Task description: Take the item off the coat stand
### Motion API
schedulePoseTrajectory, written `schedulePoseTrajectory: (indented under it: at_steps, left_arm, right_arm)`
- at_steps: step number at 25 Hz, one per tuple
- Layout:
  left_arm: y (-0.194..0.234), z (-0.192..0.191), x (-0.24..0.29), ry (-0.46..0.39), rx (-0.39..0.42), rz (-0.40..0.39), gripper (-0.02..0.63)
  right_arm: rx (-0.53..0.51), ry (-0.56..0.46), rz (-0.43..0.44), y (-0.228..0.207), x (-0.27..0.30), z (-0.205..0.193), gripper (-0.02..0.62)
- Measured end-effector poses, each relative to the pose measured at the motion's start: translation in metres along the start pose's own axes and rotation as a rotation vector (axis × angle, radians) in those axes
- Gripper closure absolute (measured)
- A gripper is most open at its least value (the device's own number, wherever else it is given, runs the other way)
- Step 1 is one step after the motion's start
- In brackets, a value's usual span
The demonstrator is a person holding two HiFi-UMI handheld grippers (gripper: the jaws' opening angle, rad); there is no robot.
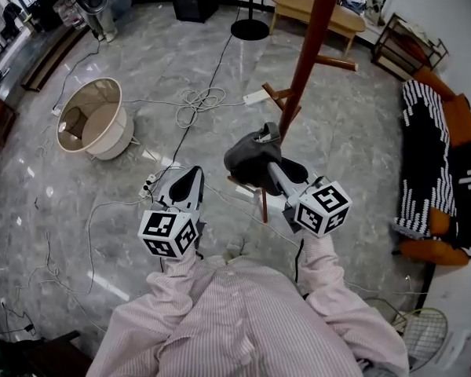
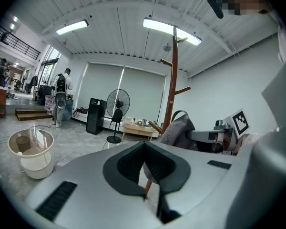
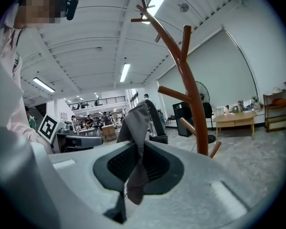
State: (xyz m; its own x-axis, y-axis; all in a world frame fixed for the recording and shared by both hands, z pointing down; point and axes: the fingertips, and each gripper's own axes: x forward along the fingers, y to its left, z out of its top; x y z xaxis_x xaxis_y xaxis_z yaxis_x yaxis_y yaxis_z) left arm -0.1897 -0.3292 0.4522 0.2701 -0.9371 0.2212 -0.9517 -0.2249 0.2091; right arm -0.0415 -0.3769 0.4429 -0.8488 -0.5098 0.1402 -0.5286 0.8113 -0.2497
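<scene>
The reddish-brown coat stand point(image 1: 310, 38) rises ahead of me, its branching pole point(image 3: 193, 104) to the right in the right gripper view. A limp grey bag point(image 1: 251, 157) hangs in front of the stand, low beside the pole. My right gripper point(image 1: 268, 166) is shut on it, with grey fabric point(image 3: 136, 123) pinched between the pads and drooping below them. In the right gripper view the bag is apart from the pegs. My left gripper point(image 1: 190, 177) is to the left of the bag, shut, with nothing in it. From the left gripper view the bag point(image 2: 178, 130) shows just right of the pole point(image 2: 171, 89).
A beige round bin point(image 1: 94, 120) stands on the marble floor to the left. White cables point(image 1: 200, 100) and a power strip trail across the floor. A fan base point(image 1: 250, 28) and a low wooden table point(image 1: 318, 10) stand behind the stand. A striped sofa point(image 1: 432, 163) lines the right wall.
</scene>
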Motion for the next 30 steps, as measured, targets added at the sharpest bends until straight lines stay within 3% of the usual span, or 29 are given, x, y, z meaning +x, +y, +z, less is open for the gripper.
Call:
schedulePoseTrajectory:
  at_steps: [16, 30]
  left_arm:
    - [-0.028, 0.001, 0.012, -0.021, 0.027, -0.125, 0.604]
    - [-0.028, 0.011, 0.017, -0.057, 0.040, -0.138, 0.604]
  right_arm:
    - [0.019, -0.165, -0.246, -0.026, -0.073, 0.001, 0.565]
    - [-0.009, -0.214, -0.315, -0.033, -0.092, 0.008, 0.565]
